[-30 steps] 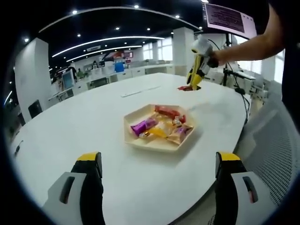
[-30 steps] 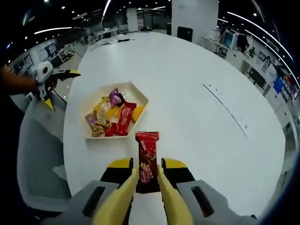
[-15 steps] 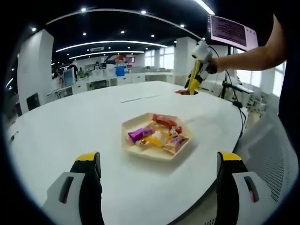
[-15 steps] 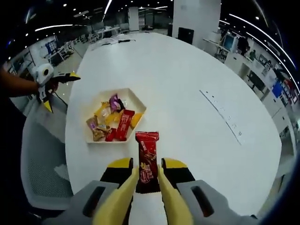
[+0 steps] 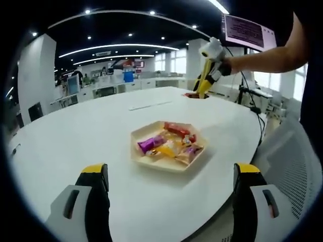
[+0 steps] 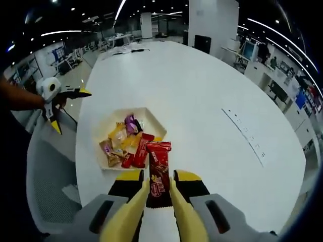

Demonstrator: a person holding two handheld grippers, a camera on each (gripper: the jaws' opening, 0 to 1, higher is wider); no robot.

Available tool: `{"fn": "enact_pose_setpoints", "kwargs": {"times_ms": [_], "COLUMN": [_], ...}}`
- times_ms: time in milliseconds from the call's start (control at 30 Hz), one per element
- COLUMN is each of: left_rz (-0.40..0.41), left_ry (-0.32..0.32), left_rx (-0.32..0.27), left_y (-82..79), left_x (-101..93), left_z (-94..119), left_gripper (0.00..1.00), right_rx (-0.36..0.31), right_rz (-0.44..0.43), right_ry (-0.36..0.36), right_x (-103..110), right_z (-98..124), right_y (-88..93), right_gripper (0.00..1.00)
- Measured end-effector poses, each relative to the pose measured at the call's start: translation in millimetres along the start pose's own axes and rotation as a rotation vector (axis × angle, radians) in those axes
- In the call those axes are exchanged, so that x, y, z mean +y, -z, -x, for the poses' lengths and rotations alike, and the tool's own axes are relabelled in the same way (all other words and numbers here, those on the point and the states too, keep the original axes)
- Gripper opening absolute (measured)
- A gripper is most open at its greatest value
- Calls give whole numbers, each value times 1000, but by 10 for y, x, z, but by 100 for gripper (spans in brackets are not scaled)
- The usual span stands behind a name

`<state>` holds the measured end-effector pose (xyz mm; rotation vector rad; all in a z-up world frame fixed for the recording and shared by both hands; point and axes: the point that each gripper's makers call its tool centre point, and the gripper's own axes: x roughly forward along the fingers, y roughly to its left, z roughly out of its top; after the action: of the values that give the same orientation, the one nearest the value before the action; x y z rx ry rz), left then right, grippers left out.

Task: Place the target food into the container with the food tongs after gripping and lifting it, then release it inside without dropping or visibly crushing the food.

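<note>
- Since a second ago, in the left gripper view, the hexagonal tray (image 5: 146, 159) has kept much the same place just right of centre, while the right tongs (image 5: 203, 85), held up at about 1 o'clock by the person's hand (image 5: 224, 64), sit a little further left than they did.
- Left tongs (image 5: 169, 196) in that view: the two jaws rise at 7 and 5 o'clock, wide apart with nothing between them, hovering over the white surface (image 5: 75, 136) short of the tray.
- Same view, a red sliver at the far tongs' tips is too small to read clearly (probably the snack).
- Across the right gripper view, the tray (image 6: 152, 115) has drawn in from 10 o'clock toward the centre over the last second; its near rim now lies just under the top of the red snack bar (image 6: 159, 171).
- Right tongs (image 6: 158, 194) are clamped together on the red snack bar, which stands upright between the jaws, in the air.
- Left tongs (image 6: 63, 98) show at 9 o'clock, well apart from the tray.
- Risk, as I judge it: the bar overlaps only the tray's edge, so opening now could drop it onto the rim or the surface.
- Another risk: the tray is already heaped with wrapped sweets (image 6: 123, 143), so the bar may land on the pile and slide out.
- Squeezing harder to steady the carry could dent the wrapper.
</note>
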<state>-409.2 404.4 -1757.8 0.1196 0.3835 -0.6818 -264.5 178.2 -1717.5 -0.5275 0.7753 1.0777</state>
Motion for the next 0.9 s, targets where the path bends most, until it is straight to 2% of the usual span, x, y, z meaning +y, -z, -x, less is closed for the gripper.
{"fn": "enact_pose_setpoints", "kwargs": {"times_ms": [400, 567, 900], "left_rz": [-5, -11, -8], "left_ry": [-5, 13, 11], "left_rx": [1, 5, 7], "left_y": [2, 1, 8], "left_x": [8, -38, -25], "left_z": [1, -4, -6], "left_gripper": [99, 99, 99], "right_rx": [-22, -28, -56], "right_rz": [41, 62, 88], "right_ry": [-42, -62, -104], "right_x": [213, 324, 609], "right_z": [-245, -335, -499], "right_y": [-341, -491, -774], "right_gripper": [22, 22, 23]}}
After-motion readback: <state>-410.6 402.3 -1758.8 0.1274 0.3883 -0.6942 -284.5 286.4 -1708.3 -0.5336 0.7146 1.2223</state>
